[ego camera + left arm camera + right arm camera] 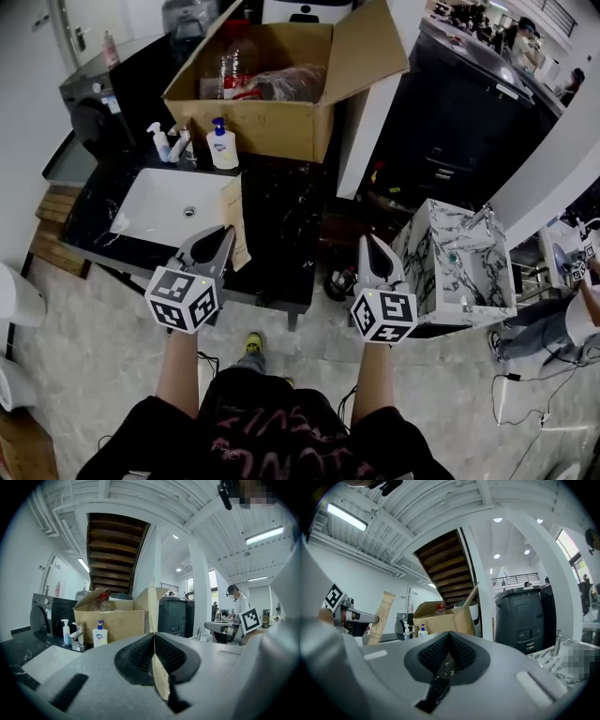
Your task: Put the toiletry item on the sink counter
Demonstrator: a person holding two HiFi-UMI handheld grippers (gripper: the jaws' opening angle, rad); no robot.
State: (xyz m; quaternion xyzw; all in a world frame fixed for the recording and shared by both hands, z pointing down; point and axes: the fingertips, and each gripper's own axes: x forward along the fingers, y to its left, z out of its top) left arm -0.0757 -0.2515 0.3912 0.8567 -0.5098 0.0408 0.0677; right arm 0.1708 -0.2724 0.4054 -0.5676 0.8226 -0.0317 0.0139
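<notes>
A flat brown paper packet point(236, 217) stands upright in my left gripper point(223, 234), which is shut on its lower part. It hangs above the front of the black marble sink counter point(281, 225), just right of the white basin point(173, 206). In the left gripper view the packet point(152, 616) shows edge-on, pinched between the jaws of the left gripper point(153, 638). The right gripper view shows the same packet point(379, 618) at the left. My right gripper point(368, 244) is shut and holds nothing, above the floor right of the counter.
An open cardboard box point(272, 84) fills the back of the counter. Pump bottles point(221, 145) and a tap point(180, 142) stand behind the basin. A white marble sink unit point(459, 267) is at the right. A person point(239, 604) stands further off.
</notes>
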